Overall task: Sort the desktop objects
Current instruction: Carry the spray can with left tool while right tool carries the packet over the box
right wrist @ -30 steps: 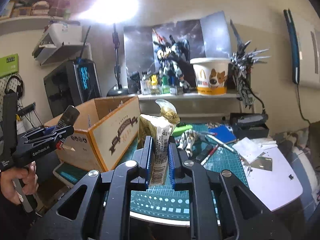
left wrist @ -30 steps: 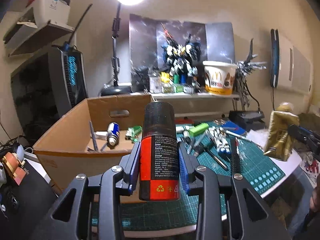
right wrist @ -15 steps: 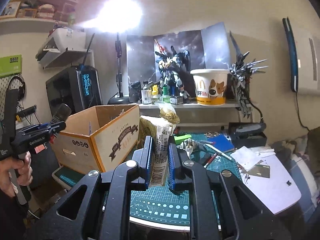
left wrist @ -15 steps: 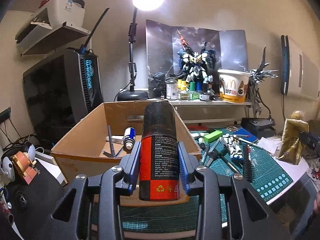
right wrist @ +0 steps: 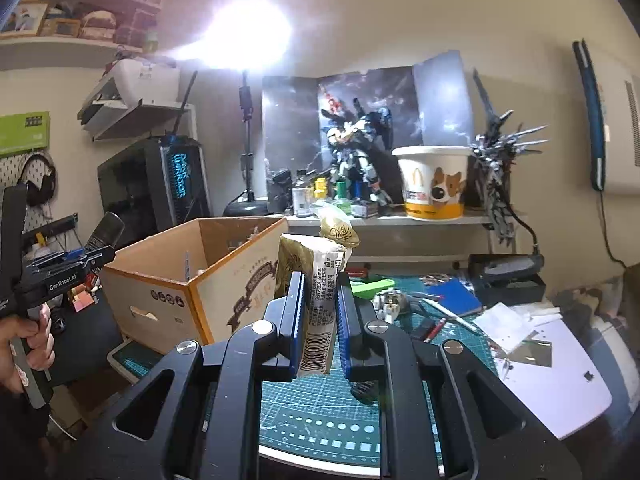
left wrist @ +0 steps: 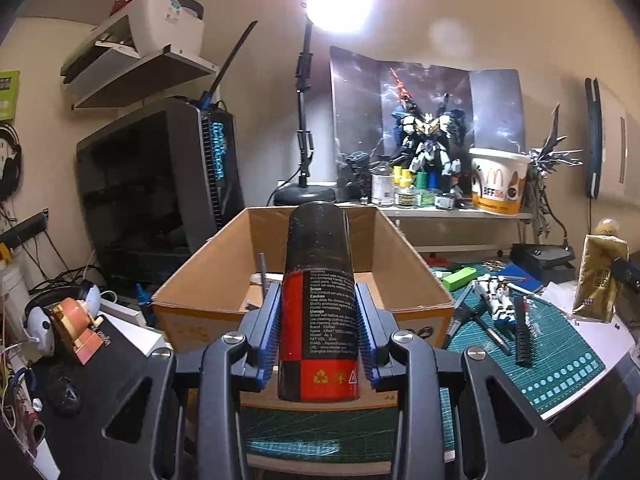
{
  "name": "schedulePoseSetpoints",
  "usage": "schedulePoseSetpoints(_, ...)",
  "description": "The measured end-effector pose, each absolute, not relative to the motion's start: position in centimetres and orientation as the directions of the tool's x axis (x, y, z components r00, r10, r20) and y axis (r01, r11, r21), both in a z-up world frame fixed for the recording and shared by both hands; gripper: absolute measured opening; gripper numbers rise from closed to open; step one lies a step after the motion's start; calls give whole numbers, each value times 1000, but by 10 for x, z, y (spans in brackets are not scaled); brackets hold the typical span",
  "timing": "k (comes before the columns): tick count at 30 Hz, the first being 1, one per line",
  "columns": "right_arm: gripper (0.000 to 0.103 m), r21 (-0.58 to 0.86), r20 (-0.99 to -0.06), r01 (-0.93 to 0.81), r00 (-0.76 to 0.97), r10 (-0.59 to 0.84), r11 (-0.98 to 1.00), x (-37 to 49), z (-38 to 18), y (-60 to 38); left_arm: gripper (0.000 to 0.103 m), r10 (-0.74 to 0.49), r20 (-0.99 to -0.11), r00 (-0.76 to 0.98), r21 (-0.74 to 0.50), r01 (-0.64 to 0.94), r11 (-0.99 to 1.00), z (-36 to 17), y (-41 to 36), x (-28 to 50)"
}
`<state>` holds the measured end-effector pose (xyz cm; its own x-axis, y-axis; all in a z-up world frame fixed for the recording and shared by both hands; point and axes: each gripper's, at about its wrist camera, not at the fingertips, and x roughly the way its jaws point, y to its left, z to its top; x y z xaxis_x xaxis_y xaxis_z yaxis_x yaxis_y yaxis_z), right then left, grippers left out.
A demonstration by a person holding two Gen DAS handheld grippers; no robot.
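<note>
— What do I see in my left gripper point(left wrist: 318, 334)?
— A can point(left wrist: 318, 300), probably metal, with a glossy red and black label and a duller black cap. The pads point(left wrist: 269, 330) are ribbed blue plastic.
— And the box point(left wrist: 208, 280)?
— Matt brown cardboard.
— My right gripper point(right wrist: 318, 326)?
— It holds a packet point(right wrist: 320, 300) of shiny gold foil, crinkled, with a white printed label. The mat point(right wrist: 320, 412) below is green, smooth and matt.
</note>
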<state>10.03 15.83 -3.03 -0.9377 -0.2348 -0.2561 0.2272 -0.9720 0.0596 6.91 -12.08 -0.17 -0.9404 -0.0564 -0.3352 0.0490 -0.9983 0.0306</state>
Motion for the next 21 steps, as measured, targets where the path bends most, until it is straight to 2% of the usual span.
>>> schedulePoseSetpoints(21,14,34,-258,415,-875,-409,-909,80,-32,88,34,-222,-377,-899,43,223,-974,-9,-179,94)
